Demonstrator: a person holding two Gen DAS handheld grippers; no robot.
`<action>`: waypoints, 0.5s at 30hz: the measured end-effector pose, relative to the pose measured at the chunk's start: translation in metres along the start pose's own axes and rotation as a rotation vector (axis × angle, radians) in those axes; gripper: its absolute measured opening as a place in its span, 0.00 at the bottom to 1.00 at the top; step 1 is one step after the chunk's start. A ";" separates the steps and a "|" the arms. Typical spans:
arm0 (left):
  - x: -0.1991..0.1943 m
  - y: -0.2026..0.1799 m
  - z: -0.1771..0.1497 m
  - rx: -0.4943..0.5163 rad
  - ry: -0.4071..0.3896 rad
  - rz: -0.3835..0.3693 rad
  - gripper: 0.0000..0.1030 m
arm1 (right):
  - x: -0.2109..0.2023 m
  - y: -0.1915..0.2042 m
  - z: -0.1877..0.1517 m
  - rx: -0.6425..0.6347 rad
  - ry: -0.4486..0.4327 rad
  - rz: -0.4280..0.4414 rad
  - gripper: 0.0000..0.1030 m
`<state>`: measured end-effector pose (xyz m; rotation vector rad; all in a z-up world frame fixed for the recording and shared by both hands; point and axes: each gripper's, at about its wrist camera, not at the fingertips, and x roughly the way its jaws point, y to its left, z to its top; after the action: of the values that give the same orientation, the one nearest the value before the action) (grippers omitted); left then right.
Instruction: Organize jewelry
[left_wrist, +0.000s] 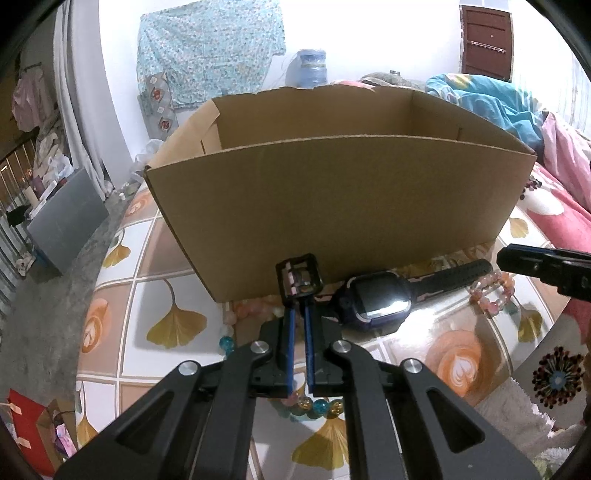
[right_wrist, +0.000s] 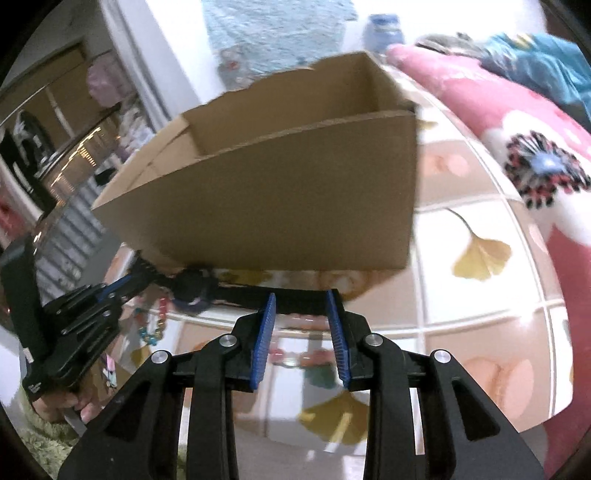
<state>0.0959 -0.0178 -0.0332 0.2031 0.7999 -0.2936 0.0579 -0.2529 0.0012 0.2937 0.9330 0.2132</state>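
Black strap end pinched in our left gripper (left_wrist: 298, 295), ready to lift the watch (left_wrist: 376, 297) into the box (left_wrist: 332, 199) behind. Our right gripper (right_wrist: 302, 314) stands partly open, empty, over the far strap, likely to help.

Matt corrugated cardboard box (left_wrist: 332, 206), glossy tablecloth (left_wrist: 147, 258), glassy-screened watch (left_wrist: 380, 299), shiny translucent bead bracelet (left_wrist: 491, 295).
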 end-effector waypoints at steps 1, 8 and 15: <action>0.000 0.000 0.000 0.000 0.000 0.000 0.04 | 0.003 -0.004 0.001 0.019 0.008 0.001 0.27; 0.000 -0.002 -0.002 0.001 0.006 0.003 0.04 | 0.025 -0.011 0.007 0.068 0.056 -0.012 0.21; 0.000 -0.001 -0.002 -0.004 0.007 0.000 0.04 | 0.032 -0.021 0.016 0.136 0.056 0.033 0.19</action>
<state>0.0945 -0.0188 -0.0345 0.2002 0.8073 -0.2910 0.0910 -0.2653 -0.0208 0.4311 1.0004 0.1891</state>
